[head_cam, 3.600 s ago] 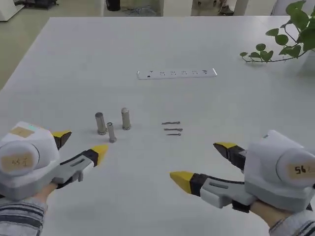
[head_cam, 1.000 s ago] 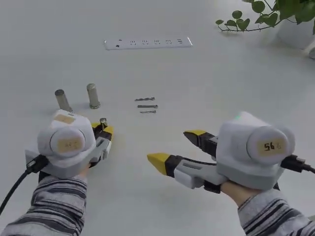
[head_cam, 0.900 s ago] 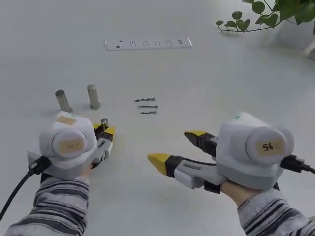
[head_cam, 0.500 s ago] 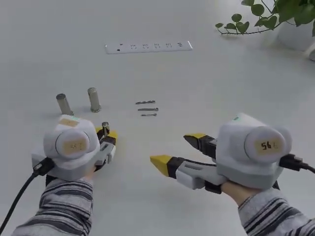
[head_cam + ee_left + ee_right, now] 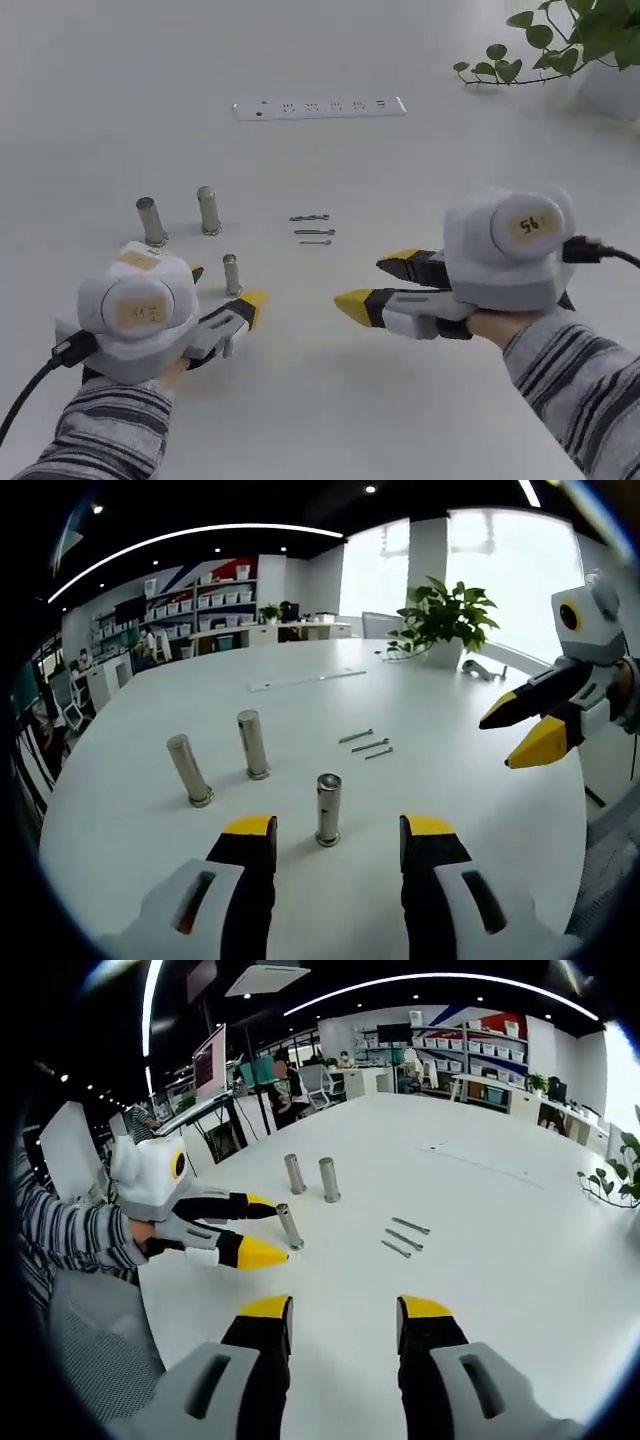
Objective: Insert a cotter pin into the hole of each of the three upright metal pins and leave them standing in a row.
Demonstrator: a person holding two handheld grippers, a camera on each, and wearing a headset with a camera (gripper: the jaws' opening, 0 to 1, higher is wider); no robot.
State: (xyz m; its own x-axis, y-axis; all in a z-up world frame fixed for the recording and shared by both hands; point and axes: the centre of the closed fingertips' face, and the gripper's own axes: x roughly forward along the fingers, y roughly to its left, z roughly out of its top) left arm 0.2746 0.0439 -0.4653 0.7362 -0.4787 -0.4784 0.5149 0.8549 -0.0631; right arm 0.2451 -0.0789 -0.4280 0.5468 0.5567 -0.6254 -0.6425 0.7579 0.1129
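Three thin silver wire cotter pins [image 5: 313, 231] lie flat, parallel and close together on the white table [image 5: 420, 400], out ahead between the two grippers. None is inserted yet. They are probably very light and springy and likely to skid on the smooth top. Best pinched across the head end, legs left free; which end is the head is too small to tell.

The nearest upright grey steel pin [image 5: 232, 274] stands alone in front. The back-left steel pin [image 5: 150, 221] and back-right steel pin [image 5: 209, 210] stand side by side behind it, so there is no row. They look stiff, heavier and narrow-based, so tippy; grip mid-shaft. Holes not visible.

The left gripper [image 5: 226, 284] is wide open with a jaw either side of the nearest pin, not touching it, holding nothing. The right gripper [image 5: 373, 279] has its jaws spread and is empty, near the cotter pins.

A white power strip [image 5: 320, 107] lies further back, and a green leafy plant [image 5: 560, 40] sits at the far right.
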